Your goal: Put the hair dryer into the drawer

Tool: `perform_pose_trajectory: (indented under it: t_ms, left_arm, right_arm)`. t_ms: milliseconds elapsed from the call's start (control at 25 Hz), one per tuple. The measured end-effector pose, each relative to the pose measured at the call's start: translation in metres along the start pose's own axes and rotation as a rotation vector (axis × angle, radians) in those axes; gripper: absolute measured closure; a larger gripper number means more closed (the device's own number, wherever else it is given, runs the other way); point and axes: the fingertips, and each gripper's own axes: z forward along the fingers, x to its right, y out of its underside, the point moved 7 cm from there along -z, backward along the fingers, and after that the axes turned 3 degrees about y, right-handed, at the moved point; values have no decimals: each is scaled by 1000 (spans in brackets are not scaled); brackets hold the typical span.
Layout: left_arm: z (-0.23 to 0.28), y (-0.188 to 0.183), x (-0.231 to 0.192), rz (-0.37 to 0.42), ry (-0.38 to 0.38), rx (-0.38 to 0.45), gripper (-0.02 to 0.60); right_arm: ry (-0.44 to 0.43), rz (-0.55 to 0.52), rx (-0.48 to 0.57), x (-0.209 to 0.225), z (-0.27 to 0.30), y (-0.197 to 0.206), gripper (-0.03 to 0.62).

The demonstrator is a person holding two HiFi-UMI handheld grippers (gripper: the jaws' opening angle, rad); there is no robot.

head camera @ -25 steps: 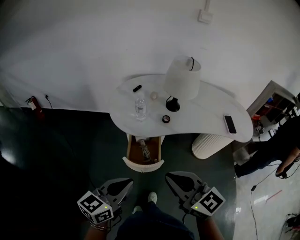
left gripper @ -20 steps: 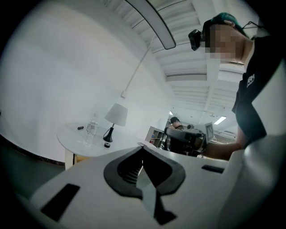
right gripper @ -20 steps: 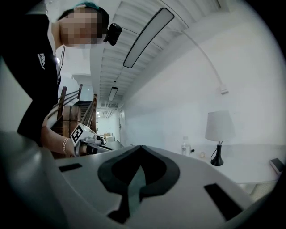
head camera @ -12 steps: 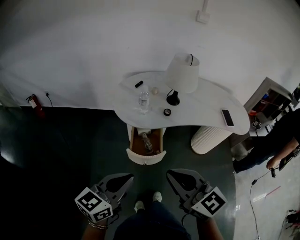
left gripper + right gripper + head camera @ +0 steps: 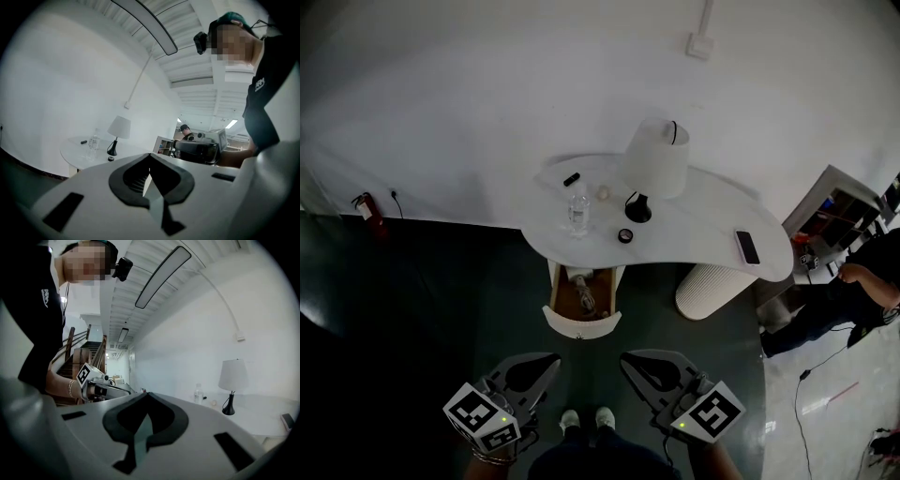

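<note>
- Since a second ago the wearer's shoes (image 5: 605, 416) have slid lower in the head view, and both grippers have dropped a little with them.
- I see the left gripper (image 5: 551, 360) clenched on nothing, its jaws meeting tip to tip.
- I read the right gripper (image 5: 628, 358) the same way: closed and empty (both hang over the dark floor, well apart from the furniture).
- Under the white table (image 5: 694, 239) the drawer (image 5: 581, 325) stands pulled open, and the hair dryer (image 5: 582, 292) lies inside it.
- On the tabletop I make out a lamp (image 5: 656, 159), a water bottle (image 5: 577, 211) and a phone (image 5: 747, 247).
</note>
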Motion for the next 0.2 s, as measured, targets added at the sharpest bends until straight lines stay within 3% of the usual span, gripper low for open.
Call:
perform_pose_trajectory:
  t_ms: [200]
  left_arm:
    - [15,0,8,11,4,9,574]
  right_arm:
    - [-14,20,19,10,-5,1,577]
